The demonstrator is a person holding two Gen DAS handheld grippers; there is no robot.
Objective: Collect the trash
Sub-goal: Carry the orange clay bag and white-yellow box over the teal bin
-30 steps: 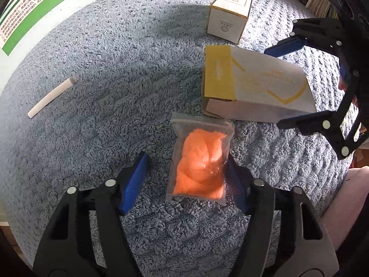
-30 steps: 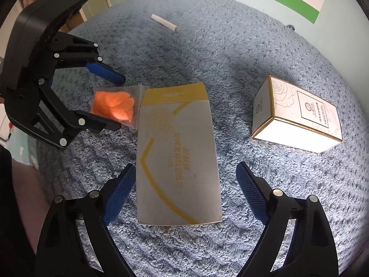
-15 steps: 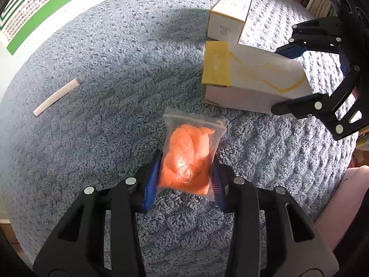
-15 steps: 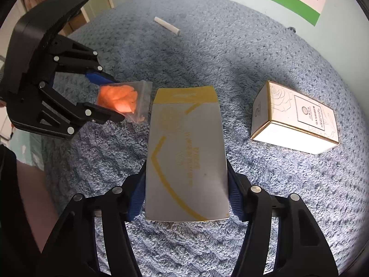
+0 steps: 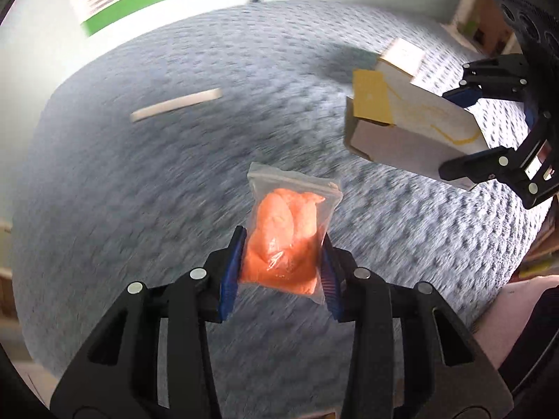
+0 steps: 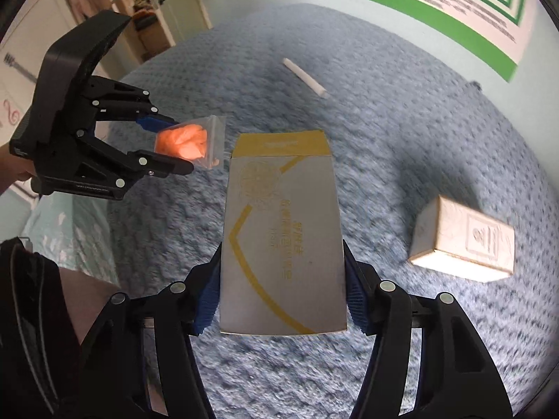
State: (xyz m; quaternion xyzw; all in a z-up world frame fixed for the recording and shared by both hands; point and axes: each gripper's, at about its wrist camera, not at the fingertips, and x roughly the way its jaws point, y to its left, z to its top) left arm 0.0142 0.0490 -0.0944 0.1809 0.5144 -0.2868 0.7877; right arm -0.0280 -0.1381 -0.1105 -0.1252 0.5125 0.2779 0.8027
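Observation:
My left gripper (image 5: 281, 272) is shut on a clear bag of orange stuff (image 5: 286, 241) and holds it above the blue-grey carpet (image 5: 139, 192). In the right wrist view the same left gripper (image 6: 174, 146) shows at the left with the bag (image 6: 187, 145) between its pads. My right gripper (image 6: 281, 293) is shut on a flat grey box with a yellow flap (image 6: 283, 230), lifted off the carpet (image 6: 401, 160). From the left wrist view, that box (image 5: 401, 129) hangs at the right in the right gripper (image 5: 450, 132).
A white tube (image 5: 174, 104) lies on the carpet, also seen as a white tube (image 6: 304, 76) far from the right gripper. A small white and gold box (image 6: 464, 244) stands at the right. A wall poster with green stripes (image 6: 454, 3) runs behind the carpet.
Both grippers closed, the left on the orange bag and the right on the flat box, and both have lifted their loads off the carpet. The left hand also swung sideways.

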